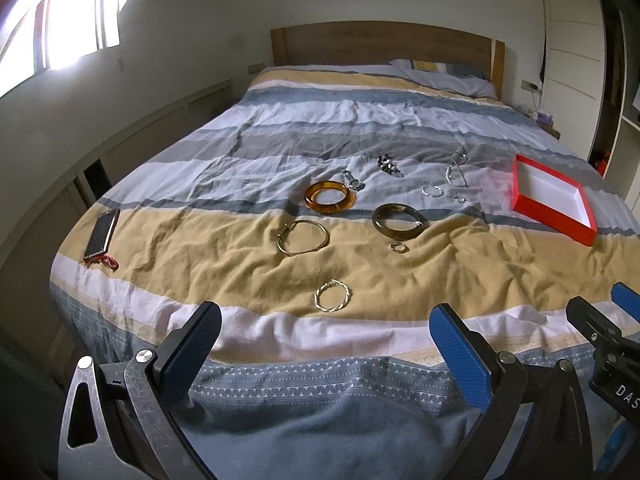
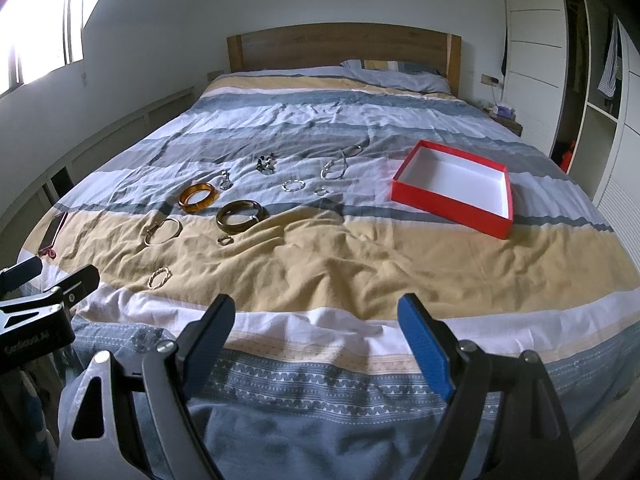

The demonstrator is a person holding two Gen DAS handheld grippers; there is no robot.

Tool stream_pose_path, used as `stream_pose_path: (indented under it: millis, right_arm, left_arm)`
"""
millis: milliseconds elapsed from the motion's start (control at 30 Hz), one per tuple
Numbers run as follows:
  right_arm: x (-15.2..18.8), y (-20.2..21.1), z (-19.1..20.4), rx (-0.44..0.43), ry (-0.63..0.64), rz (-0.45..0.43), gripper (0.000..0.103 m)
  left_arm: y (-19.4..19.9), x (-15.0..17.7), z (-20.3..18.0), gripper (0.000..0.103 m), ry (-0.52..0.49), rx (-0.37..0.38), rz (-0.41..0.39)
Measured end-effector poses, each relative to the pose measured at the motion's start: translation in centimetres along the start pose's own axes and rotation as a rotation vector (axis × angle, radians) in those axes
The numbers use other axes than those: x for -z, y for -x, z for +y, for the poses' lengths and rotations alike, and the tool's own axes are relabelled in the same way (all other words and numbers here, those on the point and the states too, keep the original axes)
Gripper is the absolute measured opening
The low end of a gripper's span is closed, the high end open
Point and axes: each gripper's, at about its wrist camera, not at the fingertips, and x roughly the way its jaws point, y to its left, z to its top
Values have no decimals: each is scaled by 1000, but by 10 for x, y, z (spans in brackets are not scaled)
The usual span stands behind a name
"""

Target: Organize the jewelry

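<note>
Several pieces of jewelry lie spread on a striped bedspread. An amber bangle sits beside a dark bangle. Nearer lie a thin gold hoop, a twisted gold bracelet and a small ring. Silver pieces and a beaded cluster lie farther back. A red box, white inside and holding nothing, rests to the right. My left gripper and right gripper hang open over the bed's foot, nothing between their fingers.
A dark phone with a red strap lies at the bed's left edge. A wooden headboard and pillow stand at the far end. A low ledge runs along the left wall; a wardrobe stands right.
</note>
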Motion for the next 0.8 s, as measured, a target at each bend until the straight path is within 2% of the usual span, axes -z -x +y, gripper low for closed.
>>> stream_pose_path:
  millis: [233,467,800]
  right_arm:
    - [1,-4,2,3,6,4,83]
    - [3,-12,3,7,9,16,83]
    - [4,-22,-1,4,14,35,83]
  left_arm:
    - [0,0,-1,102,-5,-15,-10]
    - [-4,0,-2,102,-10,10,-8]
    - [-18,5,-4,102,-30,21,35]
